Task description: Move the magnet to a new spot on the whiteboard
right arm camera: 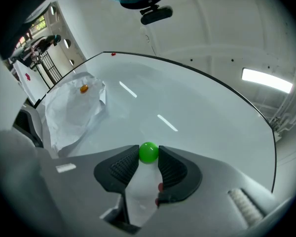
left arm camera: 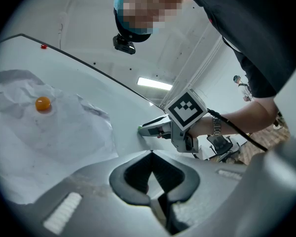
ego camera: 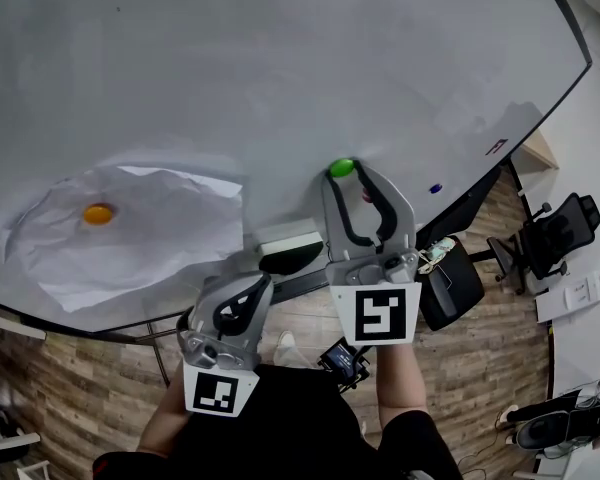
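Note:
A green round magnet (ego camera: 341,167) (right arm camera: 148,152) sticks to the whiteboard (ego camera: 280,68) near its lower edge. My right gripper (ego camera: 343,170) (right arm camera: 148,154) points at the board, and its two fingertips close on the magnet from either side. The left gripper view also shows the right gripper (left arm camera: 142,129) against the board. My left gripper (ego camera: 260,284) (left arm camera: 151,155) hangs lower, off the board, with its jaws together and nothing in them. An orange magnet (ego camera: 98,213) (left arm camera: 43,103) (right arm camera: 84,88) pins a crumpled white paper sheet (ego camera: 150,238) at the board's left.
A small blue magnet (ego camera: 436,188) sits on the board to the right of the green one. A small red spot (ego camera: 366,196) shows between the right jaws. Below the board's edge stand office chairs (ego camera: 555,233) on a wooden floor (ego camera: 480,368).

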`<state>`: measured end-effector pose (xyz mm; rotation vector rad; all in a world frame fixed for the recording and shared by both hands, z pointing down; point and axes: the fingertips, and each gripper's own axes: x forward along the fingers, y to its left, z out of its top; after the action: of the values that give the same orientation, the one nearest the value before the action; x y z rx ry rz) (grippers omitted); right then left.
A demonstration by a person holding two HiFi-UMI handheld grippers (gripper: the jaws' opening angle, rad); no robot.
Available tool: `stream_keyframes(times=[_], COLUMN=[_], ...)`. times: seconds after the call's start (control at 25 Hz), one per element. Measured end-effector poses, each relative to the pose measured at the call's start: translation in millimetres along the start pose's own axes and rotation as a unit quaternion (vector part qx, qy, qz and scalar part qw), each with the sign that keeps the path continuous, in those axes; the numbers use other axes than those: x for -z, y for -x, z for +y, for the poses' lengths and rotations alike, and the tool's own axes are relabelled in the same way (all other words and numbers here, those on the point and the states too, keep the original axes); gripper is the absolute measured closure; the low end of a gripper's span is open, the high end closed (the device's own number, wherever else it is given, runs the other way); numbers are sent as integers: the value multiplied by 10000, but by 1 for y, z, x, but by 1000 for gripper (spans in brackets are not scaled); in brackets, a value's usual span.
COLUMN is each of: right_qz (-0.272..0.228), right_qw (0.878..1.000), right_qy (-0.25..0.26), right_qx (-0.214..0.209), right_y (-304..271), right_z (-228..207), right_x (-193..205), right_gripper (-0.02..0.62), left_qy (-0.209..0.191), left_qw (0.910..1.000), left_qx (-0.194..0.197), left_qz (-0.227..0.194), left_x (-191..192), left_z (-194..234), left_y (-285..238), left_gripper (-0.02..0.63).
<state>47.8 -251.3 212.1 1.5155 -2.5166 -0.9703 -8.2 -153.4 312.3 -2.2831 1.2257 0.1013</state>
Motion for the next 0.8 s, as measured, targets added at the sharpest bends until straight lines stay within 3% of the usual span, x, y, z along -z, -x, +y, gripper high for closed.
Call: stream_keyframes(times=[0.52, 0.8], right_qz=[-46, -27], right_qw=[9999, 9990], right_qy=[-76, -421], right_qx=[55, 109], right_y=[15, 35], right_z=[-4, -7], right_x=[-8, -7], right_gripper=[469, 469], left_qy=[31, 39], left_qw=[10000, 10000], left_qx=[-49, 65], left_qz=[-11, -24], left_x=[-6, -9], left_z=[-4, -15], left_y=[6, 8], left_gripper=[611, 611])
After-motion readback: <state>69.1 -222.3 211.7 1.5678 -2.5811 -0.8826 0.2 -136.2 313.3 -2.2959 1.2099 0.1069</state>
